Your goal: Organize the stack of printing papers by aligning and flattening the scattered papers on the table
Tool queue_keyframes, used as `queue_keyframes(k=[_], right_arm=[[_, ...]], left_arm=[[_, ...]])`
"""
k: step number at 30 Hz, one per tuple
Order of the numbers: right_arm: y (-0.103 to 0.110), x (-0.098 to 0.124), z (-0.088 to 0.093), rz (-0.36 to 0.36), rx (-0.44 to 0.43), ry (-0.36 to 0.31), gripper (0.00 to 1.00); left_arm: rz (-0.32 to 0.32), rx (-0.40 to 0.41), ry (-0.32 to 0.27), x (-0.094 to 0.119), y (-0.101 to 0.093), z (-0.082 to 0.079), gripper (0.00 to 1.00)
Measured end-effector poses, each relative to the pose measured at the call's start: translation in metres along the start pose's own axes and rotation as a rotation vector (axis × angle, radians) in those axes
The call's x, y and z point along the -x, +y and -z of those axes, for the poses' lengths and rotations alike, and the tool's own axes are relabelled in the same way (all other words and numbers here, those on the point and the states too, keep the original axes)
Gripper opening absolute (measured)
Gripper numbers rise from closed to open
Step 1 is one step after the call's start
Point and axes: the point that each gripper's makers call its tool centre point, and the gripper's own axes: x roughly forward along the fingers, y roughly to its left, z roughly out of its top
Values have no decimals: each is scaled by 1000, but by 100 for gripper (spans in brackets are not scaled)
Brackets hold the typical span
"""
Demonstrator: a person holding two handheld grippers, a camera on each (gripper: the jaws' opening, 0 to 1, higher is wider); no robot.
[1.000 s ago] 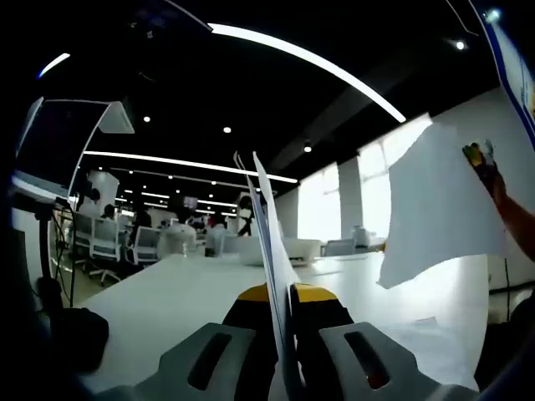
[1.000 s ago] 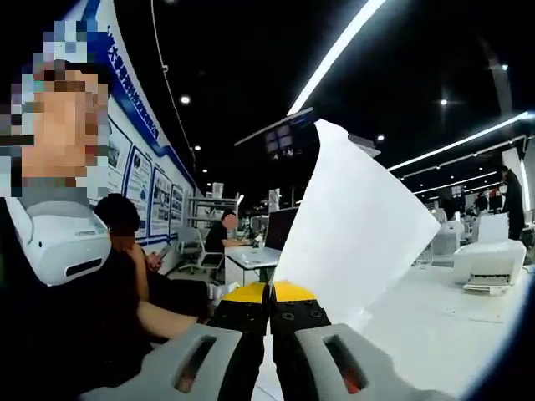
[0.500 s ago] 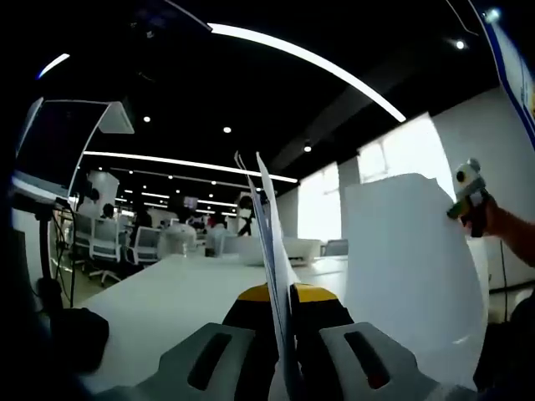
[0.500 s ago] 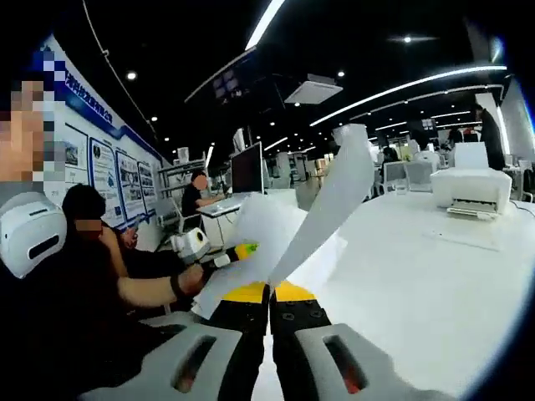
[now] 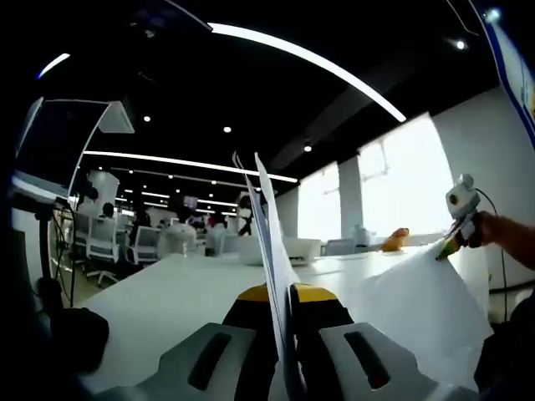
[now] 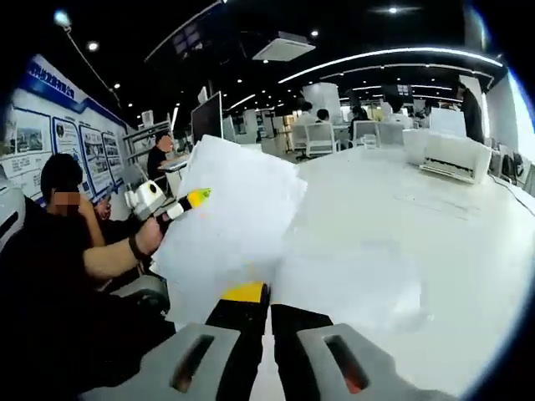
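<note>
Papers [image 5: 272, 242] upright in left claw [image 5: 282, 334], sheet [image 6: 351, 284] in right claw [image 6: 269, 322].

White paper sheets [image 5: 272, 251] held upright, edge-on; another sheet [image 6: 351, 276] lying on white table [image 6: 468, 242].

White printer [image 6: 454, 155]: on the table's far right part, near its right edge.

Office chairs [image 5: 104, 241]: pale, beyond the table's far left corner in the left gripper view; more chairs [image 6: 319, 139] past the far edge in the right gripper view.

Dark monitor [image 6: 208, 119]: upright on a desk beyond the table's left side.

Wall posters [image 6: 32, 134]: blue-banded, along the left wall.

Seated person in dark clothing [image 6: 60, 180]: left of the table.

Ceiling light strips [image 5: 313, 60]: long, curved, bright.

Windows [image 5: 406, 188]: bright, behind the far right.

Orange object [image 5: 394, 240]: small, at the table's far right edge; kind unclear.

Dark rounded object [image 5: 75, 334]: off the near left corner.
</note>
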Motion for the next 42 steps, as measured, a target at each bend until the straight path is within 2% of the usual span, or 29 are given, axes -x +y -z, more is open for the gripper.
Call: queue_keyframes(k=[2, 4, 5, 6, 7, 10, 13, 16, 19, 22, 25, 27, 31, 33, 34, 35, 37, 42], right_arm=[[-3, 0, 6, -9, -96, 7, 0], [-10, 0, 12, -22, -263, 8, 0], [-14, 0, 14, -51, -362, 8, 0], [-13, 1, 19, -89, -427, 18, 0], [-19, 0, 21, -94, -450, 6, 0], [-31, -3, 37, -72, -486, 31, 0], [-35, -6, 45, -64, -514, 43, 1], [-51, -8, 50, 27, -466, 30, 4], [-52, -11, 54, 24, -473, 41, 5], [-60, -13, 57, 73, -393, 48, 8], [-65, -18, 51, 73, -373, 37, 8], [-68, -22, 44, 85, -283, 14, 7], [-58, -30, 29, 51, -205, -39, 0], [-55, -32, 23, 49, -197, -63, 0], [-54, -34, 18, 48, -163, -79, 0], [-63, -35, 14, 52, -148, -85, 0], [-66, -37, 8, 50, -122, -94, 0], [-54, -41, -4, 26, -35, -125, 0]], left_arm=[[0, 0, 0, 0, 0, 0, 8], [0, 0, 0, 0, 0, 0, 8], [0, 1, 0, 0, 0, 0, 8], [0, 0, -1, 0, 0, 0, 8], [0, 0, -1, 0, 0, 0, 8], [1, 0, -1, 0, 0, 0, 8], [1, -1, 3, -1, 0, 1, 9], [1, 1, 7, -1, 0, 2, 9], [-1, 3, 8, -1, 1, 2, 9], [-1, 2, 10, -1, 1, 2, 9], [-1, 1, 11, -1, 1, 3, 9], [-2, 2, 11, -1, 2, 3, 9], [-2, 4, 11, -1, 2, 3, 9], [-1, 5, 11, -1, 2, 3, 9], [-1, 6, 11, -1, 1, 3, 9], [0, 7, 11, -1, 1, 3, 9], [1, 8, 12, -1, 1, 3, 9], [3, 10, 13, -1, 1, 3, 10]])
